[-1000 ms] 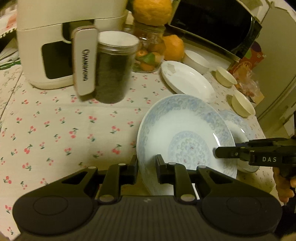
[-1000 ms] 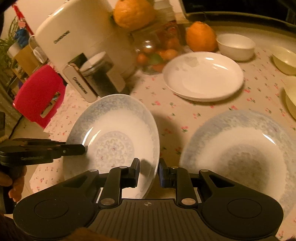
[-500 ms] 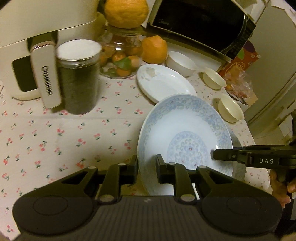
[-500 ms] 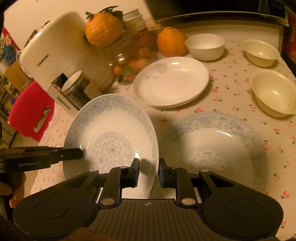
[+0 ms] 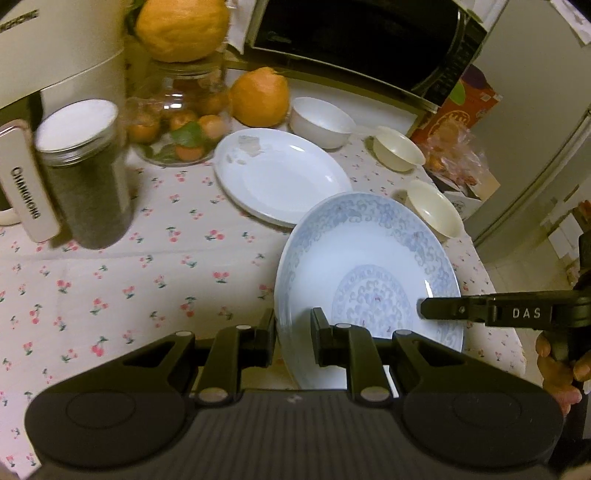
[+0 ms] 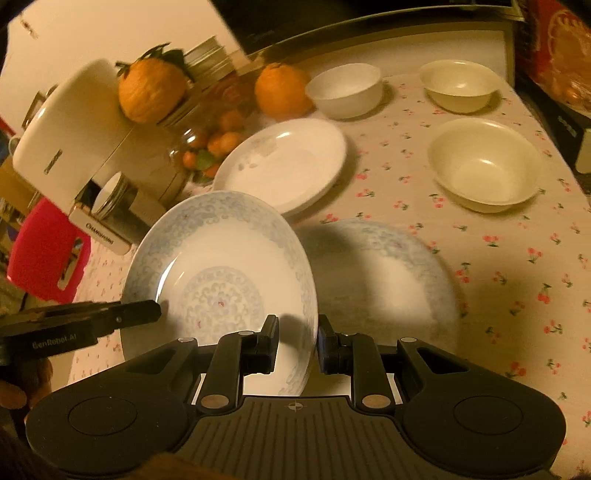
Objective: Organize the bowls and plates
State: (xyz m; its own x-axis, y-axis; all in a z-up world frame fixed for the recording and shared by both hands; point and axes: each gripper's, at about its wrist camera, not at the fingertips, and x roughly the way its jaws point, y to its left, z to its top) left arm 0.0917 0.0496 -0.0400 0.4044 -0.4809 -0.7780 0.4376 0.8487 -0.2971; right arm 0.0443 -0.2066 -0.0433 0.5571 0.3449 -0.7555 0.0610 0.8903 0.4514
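A blue-patterned plate (image 5: 369, 273) (image 6: 221, 273) is held above the table, gripped on opposite rims. My left gripper (image 5: 293, 332) is shut on its left rim and my right gripper (image 6: 297, 338) is shut on its right rim. Each gripper shows in the other's view: the right gripper (image 5: 480, 314), the left gripper (image 6: 92, 317). A second blue-patterned plate (image 6: 384, 280) lies on the table below, to the right. A white plate (image 5: 280, 177) (image 6: 284, 166) lies further back. A white bowl (image 5: 321, 122) (image 6: 343, 90) and two cream bowls (image 6: 484, 164) (image 6: 458, 85) stand behind.
A white appliance (image 5: 48, 74) and a dark jar (image 5: 85, 177) stand at the left. A glass jar of fruit (image 5: 181, 122), two oranges (image 5: 258, 96) (image 5: 181, 26) and a microwave (image 5: 362, 40) are at the back. The table edge (image 6: 576, 184) runs along the right.
Both grippers have carried the held plate to the right and further back, so it now hangs partly over the second patterned plate and nearer the white plate.
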